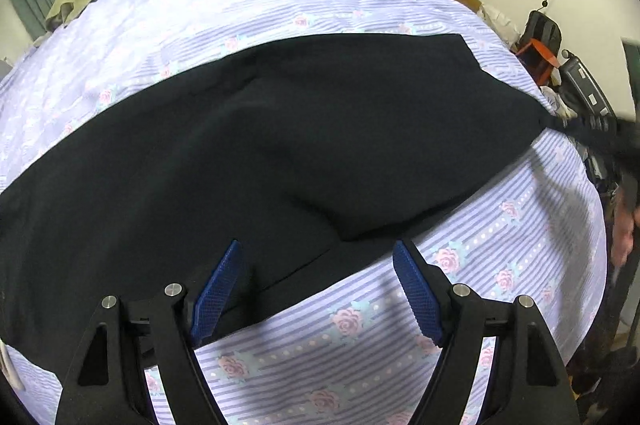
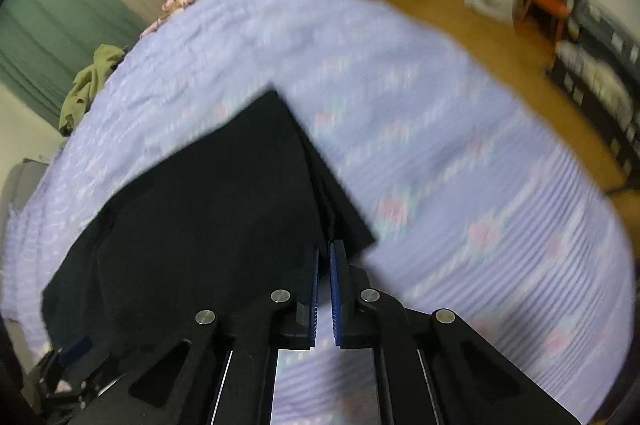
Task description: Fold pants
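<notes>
Looks barely started: the black pants (image 1: pixel 248 145) sprawl across the middle of the floral bedsheet (image 1: pixel 500 265), right gripper (image 2: pixel 325 257) pinching a corner at lower center, left gripper (image 1: pixel 316 265) wide open above the near edge.

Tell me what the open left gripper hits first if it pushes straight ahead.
Probably the black fabric pants spread on the striped floral bedsheet: the left gripper points at their near edge, though depth is uncertain.
</notes>
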The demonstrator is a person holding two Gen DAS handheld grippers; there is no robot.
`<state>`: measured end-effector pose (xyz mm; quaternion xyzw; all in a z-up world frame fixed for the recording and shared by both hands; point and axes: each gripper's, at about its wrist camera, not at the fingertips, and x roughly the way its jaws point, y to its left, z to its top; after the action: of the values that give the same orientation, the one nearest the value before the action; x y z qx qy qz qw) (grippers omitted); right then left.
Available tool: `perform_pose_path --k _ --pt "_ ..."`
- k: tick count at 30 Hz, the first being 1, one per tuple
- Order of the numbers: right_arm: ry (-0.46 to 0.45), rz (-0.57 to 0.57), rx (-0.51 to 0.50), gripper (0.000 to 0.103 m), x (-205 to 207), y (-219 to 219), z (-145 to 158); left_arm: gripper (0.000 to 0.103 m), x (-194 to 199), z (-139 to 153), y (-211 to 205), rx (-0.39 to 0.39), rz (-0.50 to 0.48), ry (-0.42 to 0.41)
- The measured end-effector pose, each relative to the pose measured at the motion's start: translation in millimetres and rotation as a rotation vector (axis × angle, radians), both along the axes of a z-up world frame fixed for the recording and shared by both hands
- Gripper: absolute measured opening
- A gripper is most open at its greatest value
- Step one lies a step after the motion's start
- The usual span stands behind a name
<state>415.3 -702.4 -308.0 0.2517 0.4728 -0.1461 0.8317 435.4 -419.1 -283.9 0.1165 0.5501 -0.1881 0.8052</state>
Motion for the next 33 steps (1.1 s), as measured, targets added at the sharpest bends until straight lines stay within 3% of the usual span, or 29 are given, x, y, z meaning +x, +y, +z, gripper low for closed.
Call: perform_pose_path --k 4,8,15,19,21,23,28,31,33 --pt "-0.01 0.043 -0.091 0.005 31 -11 12 0.078 -5 5 -2 -0.008 0.007 -0.004" --pt "0.066 0.074 -0.134 0.005 44 -10 7 0.078 -9 8 -1 -0.014 0.023 -0.001" --pt "0.159 0.053 -0.161 0.005 17 -5 -8 0.078 -24 19 17 0.007 0.042 -0.016" --pt "0.186 0.107 -0.188 0.006 12 4 -12 0.078 -35 30 28 0.018 0.073 -0.03" --pt "0.197 0.109 -0.209 0.019 9 8 -3 0.078 -43 40 30 0.02 0.089 -0.047" --pt "0.144 0.108 -0.26 0.05 -2 18 23 0.078 -49 52 36 0.007 0.105 -0.058" --pt "0.043 0.206 -0.371 0.061 -31 59 95 0.078 -69 103 68 -0.069 0.179 -0.106" --pt "-0.018 0.262 -0.401 0.074 -53 88 138 0.083 -81 137 91 -0.111 0.217 -0.142" --pt "-0.059 0.307 -0.411 0.076 -70 113 167 0.084 -85 154 100 -0.137 0.233 -0.163"
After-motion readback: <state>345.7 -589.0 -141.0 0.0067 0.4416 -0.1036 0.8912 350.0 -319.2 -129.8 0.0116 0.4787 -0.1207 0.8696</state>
